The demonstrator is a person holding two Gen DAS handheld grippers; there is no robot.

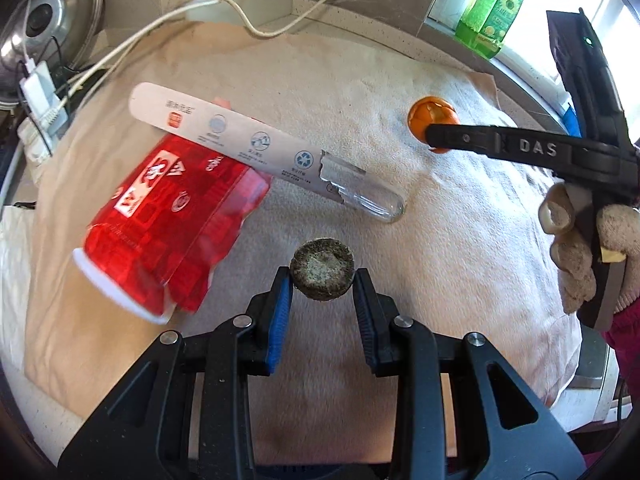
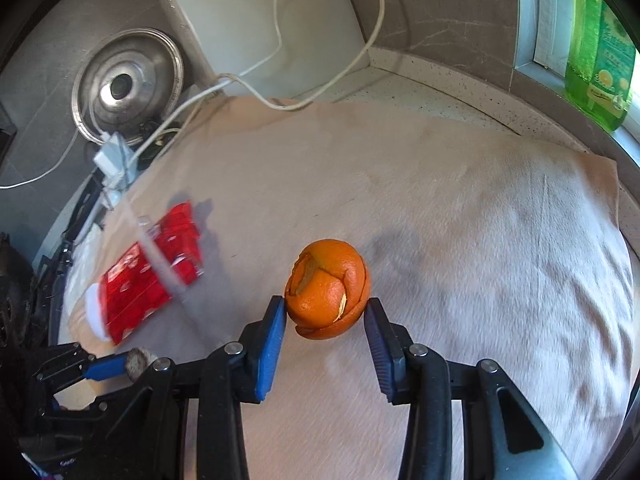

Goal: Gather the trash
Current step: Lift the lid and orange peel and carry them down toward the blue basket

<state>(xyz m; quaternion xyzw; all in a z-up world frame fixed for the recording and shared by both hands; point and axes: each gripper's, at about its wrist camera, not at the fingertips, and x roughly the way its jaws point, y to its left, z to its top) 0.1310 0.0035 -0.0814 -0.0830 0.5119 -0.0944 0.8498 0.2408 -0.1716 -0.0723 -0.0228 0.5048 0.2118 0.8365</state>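
Note:
My left gripper (image 1: pixel 323 280) is shut on a round brownish-green puck (image 1: pixel 322 269), held between its blue pads above the cloth; it also shows in the right wrist view (image 2: pixel 138 361). My right gripper (image 2: pixel 325 312) is shut on an orange peel ball (image 2: pixel 328 288), which also shows in the left wrist view (image 1: pixel 430 114) behind the right gripper's black finger. A crushed red paper cup (image 1: pixel 168 220) lies on its side at left. A paper-wrapped clear tube (image 1: pixel 256 150) lies across the cup; its bare glass end points right.
A beige cloth (image 1: pixel 460 240) covers the counter. White cables (image 1: pixel 224 12) and a charger plug (image 1: pixel 38 92) lie at the back left by a steel pot lid (image 2: pixel 128 86). A green bottle (image 1: pixel 490 12) stands on the window sill at right.

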